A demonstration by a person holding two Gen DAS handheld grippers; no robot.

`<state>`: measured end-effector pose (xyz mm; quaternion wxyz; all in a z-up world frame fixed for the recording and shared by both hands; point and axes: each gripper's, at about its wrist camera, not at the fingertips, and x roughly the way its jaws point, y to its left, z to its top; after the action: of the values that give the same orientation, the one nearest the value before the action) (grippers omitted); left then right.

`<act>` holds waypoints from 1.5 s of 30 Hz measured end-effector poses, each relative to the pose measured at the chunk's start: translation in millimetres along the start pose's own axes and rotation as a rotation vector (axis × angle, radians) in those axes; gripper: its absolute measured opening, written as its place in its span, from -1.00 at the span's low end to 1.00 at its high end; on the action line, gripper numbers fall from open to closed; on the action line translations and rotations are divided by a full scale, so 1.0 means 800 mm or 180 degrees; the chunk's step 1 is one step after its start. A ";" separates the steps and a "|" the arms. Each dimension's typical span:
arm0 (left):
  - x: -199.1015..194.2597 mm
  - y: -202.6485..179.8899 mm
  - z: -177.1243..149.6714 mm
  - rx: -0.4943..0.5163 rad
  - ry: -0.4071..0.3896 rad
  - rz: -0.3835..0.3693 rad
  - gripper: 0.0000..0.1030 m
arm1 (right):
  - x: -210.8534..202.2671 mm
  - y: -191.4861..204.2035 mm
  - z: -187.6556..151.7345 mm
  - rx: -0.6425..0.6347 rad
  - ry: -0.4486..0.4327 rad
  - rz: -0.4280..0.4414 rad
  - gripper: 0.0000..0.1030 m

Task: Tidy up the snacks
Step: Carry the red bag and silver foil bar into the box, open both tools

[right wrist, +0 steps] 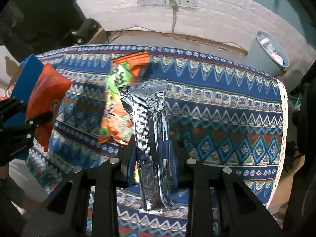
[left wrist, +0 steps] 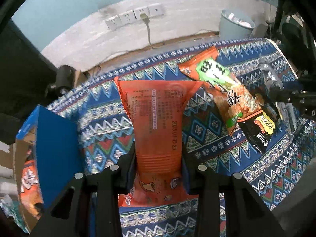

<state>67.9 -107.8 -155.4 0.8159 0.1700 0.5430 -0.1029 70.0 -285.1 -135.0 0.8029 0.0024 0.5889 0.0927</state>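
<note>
My left gripper [left wrist: 159, 158] is shut on an orange snack packet [left wrist: 156, 118], held above the patterned tablecloth [left wrist: 102, 118]. It also shows in the right wrist view [right wrist: 47, 90], with the left gripper [right wrist: 29, 122] at the left edge. My right gripper [right wrist: 153, 148] is shut on a silver foil packet [right wrist: 150, 130], held upright above the cloth. That packet shows in the left wrist view [left wrist: 272, 79] at the far right. An orange-and-green snack bag [left wrist: 217, 86] lies on the cloth; it also shows in the right wrist view [right wrist: 116, 102]. A black packet [left wrist: 258, 126] lies partly under it.
A blue cardboard box [left wrist: 53, 138] with an orange snack bag inside stands at the table's left; it shows in the right wrist view [right wrist: 21, 83] too. A pale bin [left wrist: 235, 25] stands behind the table, by a wall with sockets [left wrist: 136, 15]. The table's right edge [right wrist: 282, 118] has lace trim.
</note>
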 end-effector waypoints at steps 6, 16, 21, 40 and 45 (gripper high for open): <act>-0.028 0.025 0.001 -0.0068 -0.0151 0.0029 -0.25 | -0.012 0.027 0.005 -0.0108 -0.0102 0.0016 -0.46; -0.073 0.053 -0.019 -0.0119 -0.0353 0.0084 -0.25 | -0.034 0.076 0.011 -0.0249 -0.0216 0.0123 -0.46; -0.097 0.066 -0.028 -0.0148 -0.0478 0.0138 -0.25 | -0.045 0.107 0.017 -0.0349 -0.0282 0.0197 -0.46; -0.143 0.158 -0.075 -0.0559 -0.0623 0.0305 -0.25 | -0.053 0.223 0.050 -0.0767 -0.0364 0.0466 -0.46; -0.145 0.189 -0.090 -0.0700 -0.0608 0.0351 -0.25 | -0.060 0.260 0.064 -0.0892 -0.0426 0.0533 -0.46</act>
<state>14.2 57.4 -48.8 0.8819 0.0986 0.4607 -0.0136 74.7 -82.7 -50.6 0.8223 -0.0544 0.5132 0.2400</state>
